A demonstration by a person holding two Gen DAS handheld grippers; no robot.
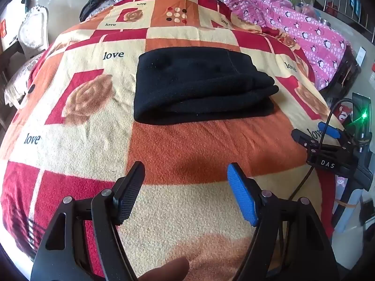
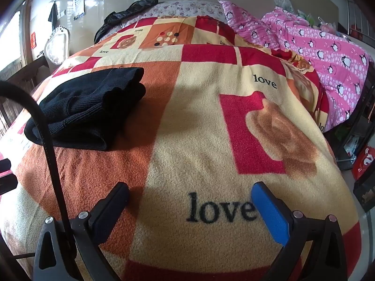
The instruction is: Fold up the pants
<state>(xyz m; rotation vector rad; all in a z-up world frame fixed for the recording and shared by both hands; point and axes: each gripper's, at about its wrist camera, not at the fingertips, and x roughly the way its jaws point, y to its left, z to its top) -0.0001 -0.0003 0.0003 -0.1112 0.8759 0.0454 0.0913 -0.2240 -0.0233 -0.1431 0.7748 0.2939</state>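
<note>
Nearest in the left wrist view, the left gripper (image 1: 185, 187) hangs just over the blanket (image 1: 93, 140) with its fingers spread wide and nothing between them: a black pad at about 8 o'clock, a blue pad at about 4 o'clock. A fingertip of the person (image 1: 168, 269) shows at 6 o'clock, at the very bottom edge. Beyond the fingers, toward 12 o'clock, the folded black pants (image 1: 201, 89) lie flat on the blanket, a compact stack of layers with the open edges facing 3 o'clock. They are well apart from the fingertips, with a bare orange patch of blanket between. At 3 o'clock the right gripper (image 1: 311, 135) shows from the side, beside the bed edge, apart from the pants.

In the right wrist view, the right gripper (image 2: 189, 196) also has its fingers wide apart and empty, over the word "love" printed on the blanket (image 2: 211, 117). A black cable (image 2: 46, 140) arcs across the frame at 9 o'clock. The pants (image 2: 86, 107) sit farther off at 10 o'clock, outside the line of the fingers. Farthest away, at 1 to 2 o'clock, a pink penguin-print quilt (image 2: 316, 46) lies bunched along the bed's far side.
</note>
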